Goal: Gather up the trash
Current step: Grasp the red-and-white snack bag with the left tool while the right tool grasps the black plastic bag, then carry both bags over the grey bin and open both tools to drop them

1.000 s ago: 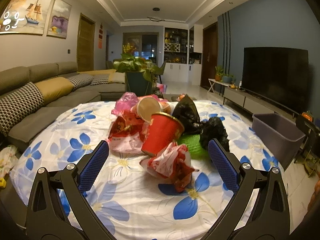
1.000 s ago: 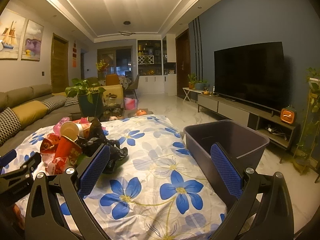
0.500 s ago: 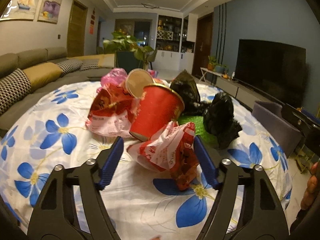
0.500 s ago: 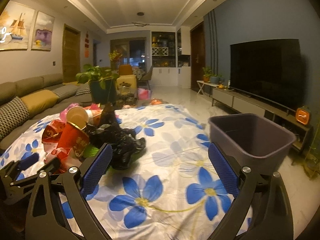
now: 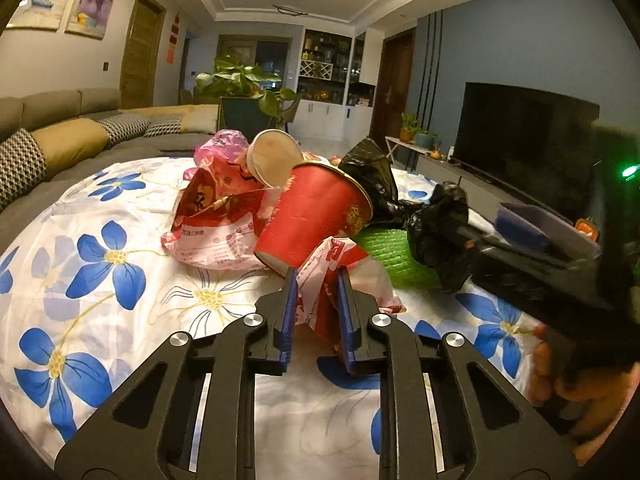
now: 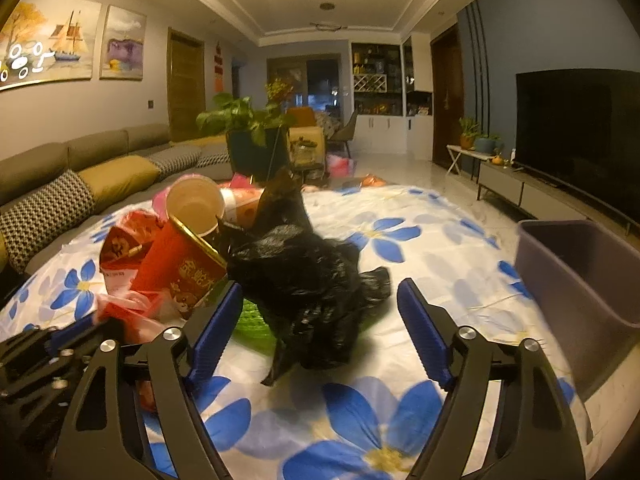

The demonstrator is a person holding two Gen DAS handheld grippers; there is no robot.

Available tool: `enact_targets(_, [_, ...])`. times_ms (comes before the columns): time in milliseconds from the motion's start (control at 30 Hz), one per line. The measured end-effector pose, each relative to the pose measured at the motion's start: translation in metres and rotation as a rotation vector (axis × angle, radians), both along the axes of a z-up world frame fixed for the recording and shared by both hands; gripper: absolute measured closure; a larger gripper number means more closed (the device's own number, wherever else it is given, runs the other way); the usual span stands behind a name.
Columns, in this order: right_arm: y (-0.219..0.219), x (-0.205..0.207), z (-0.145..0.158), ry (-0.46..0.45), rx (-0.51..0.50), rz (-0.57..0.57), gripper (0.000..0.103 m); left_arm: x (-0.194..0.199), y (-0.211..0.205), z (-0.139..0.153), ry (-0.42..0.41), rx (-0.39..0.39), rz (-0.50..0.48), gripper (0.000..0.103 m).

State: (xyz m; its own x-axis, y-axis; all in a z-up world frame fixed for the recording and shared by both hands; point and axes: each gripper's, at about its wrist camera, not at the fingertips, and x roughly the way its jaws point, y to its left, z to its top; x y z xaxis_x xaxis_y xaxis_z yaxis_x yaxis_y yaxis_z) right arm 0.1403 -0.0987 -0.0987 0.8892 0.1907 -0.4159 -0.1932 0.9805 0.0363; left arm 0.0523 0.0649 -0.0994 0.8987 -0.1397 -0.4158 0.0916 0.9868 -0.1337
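At lower centre, the left gripper is clamped on the crumpled red-and-white plastic wrapper on the floral-clothed desk: light, limp, slippery, best pinched at bunched folds. The right gripper stands apart around the crumpled black plastic bag.

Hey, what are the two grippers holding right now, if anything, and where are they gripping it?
The left gripper pinches the red-and-white plastic wrapper at its near crumpled end. The right gripper is open, holding nothing.
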Motion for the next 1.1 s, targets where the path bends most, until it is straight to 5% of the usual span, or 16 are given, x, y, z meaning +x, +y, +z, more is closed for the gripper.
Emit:
enact_targets(100, [0.004,0.005,-0.007,0.028,-0.004,0.015,0.049,-0.008,0.006,0.007,-0.016,-0.017,0.0,0.091])
enact_targets(167, [0.002,0.006,-0.011,0.045,0.005,0.027,0.07,-0.014,0.009,0.011,-0.029,-0.019,-0.007,0.091])
enact_targets(367, [-0.011,-0.002,-0.008,0.031,0.018,0.012,0.095,-0.027,0.014,0.024,-0.061,-0.036,0.002,0.091])
enact_targets(800, [-0.059,-0.059,0.035,-0.101,0.039,-0.059,0.098,-0.038,-0.005,0.056,-0.139,-0.016,-0.015,0.091])
enact_targets(1100, [-0.105,-0.084,0.064,-0.193,0.011,-0.196,0.098,-0.015,-0.058,0.084,-0.188,-0.018,-0.145,0.091])
